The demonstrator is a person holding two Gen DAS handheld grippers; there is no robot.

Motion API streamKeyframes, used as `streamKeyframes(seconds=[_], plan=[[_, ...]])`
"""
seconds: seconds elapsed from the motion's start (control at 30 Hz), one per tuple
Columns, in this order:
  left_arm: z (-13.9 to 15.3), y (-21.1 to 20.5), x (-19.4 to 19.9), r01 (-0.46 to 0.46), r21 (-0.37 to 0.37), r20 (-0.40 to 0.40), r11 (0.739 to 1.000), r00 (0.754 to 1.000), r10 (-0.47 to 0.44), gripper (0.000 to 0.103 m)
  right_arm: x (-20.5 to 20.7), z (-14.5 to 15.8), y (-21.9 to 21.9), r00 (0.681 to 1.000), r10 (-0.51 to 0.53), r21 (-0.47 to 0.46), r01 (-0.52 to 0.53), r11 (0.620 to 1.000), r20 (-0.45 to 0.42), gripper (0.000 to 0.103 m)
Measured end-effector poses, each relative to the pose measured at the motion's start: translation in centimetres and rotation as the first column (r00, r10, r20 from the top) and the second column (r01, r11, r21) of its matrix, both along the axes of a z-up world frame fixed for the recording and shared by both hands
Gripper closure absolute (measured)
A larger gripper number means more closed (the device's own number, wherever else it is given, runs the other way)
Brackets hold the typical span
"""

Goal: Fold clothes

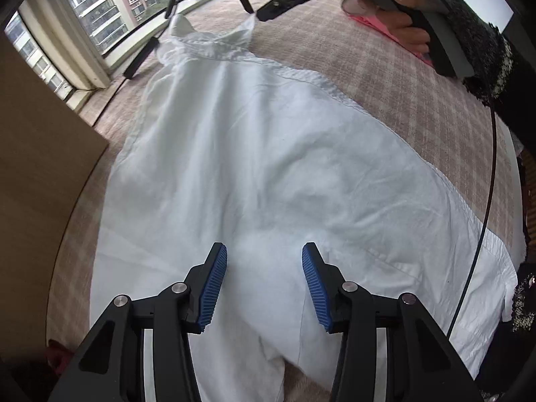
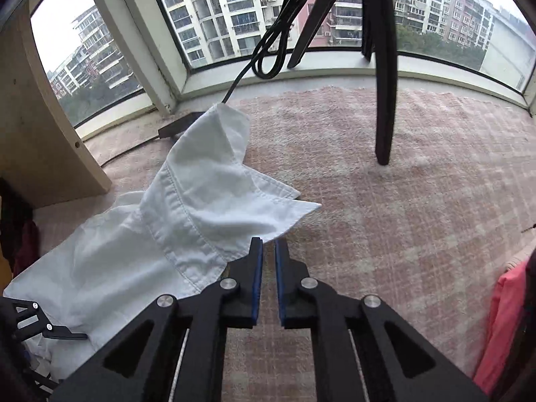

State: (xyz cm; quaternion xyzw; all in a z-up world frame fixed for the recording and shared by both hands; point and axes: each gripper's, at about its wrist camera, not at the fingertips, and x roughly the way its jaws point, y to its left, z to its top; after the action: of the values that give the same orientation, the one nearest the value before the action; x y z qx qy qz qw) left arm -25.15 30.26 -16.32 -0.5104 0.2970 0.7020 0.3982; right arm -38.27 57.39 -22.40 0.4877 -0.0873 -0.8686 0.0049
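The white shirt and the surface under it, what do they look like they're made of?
White shirt: likely thin woven cotton, matte; it creases softly and shows stitched seams and hems. Surface beneath: apparently a fuzzy, napped blanket or carpet in a faded pink and beige check, going by its soft pile; which of the two is unclear.

Only faint raised letters, too blurred to be read, can be made out on the right gripper [image 1: 268,13].

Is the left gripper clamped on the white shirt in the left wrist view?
No: the left gripper hangs over the white shirt with its blue pads wide apart and no cloth pinched between them.
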Motion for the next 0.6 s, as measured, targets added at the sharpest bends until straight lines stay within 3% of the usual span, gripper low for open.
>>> streamKeyframes(seconds=[0.07,0.17,0.3,0.43,0.5,0.53,0.6], plan=[[2.2,-4.5,0.5,-0.133,0.022,-0.007,0.991,0.991,0.133,0.058,2.0,1.7,-1.3,0.998,0.057,-0.045,-0.059,0.997,-0.037,0.091],[4.2,-12.3,1.7,-0.343,0.026,-0.031,0.939,0.939,0.344,0.058,6.0,2.6,-5.0,0.963,0.267,-0.125,-0.268,0.955,-0.019,0.077],[3.2,-21.5,4.3,-0.580,0.017,-0.061,0.814,0.812,0.580,0.058,9.7,-0.4,-12.0,0.906,0.422,-0.029,-0.421,0.907,0.041,0.072],[2.5,-29.3,10.5,-0.726,-0.020,-0.109,0.687,0.685,0.721,0.057,12.1,-1.8,-14.1,0.892,0.440,0.113,-0.450,0.886,0.102,0.072],[2.1,-32.8,13.1,-0.782,-0.024,-0.116,0.623,0.621,0.775,0.057,13.0,-0.4,-14.1,0.905,0.417,0.082,-0.423,0.902,0.083,0.072],[1.7,-34.2,14.2,-0.805,-0.021,-0.117,0.593,0.591,0.798,0.057,13.7,0.7,-14.2,0.907,0.418,0.020,-0.419,0.908,0.045,0.072],[1.3,-36.3,15.7,-0.832,0.002,-0.114,0.555,0.551,0.827,0.057,15.2,2.1,-15.8,0.894,0.449,-0.067,-0.449,0.891,-0.014,0.072]])
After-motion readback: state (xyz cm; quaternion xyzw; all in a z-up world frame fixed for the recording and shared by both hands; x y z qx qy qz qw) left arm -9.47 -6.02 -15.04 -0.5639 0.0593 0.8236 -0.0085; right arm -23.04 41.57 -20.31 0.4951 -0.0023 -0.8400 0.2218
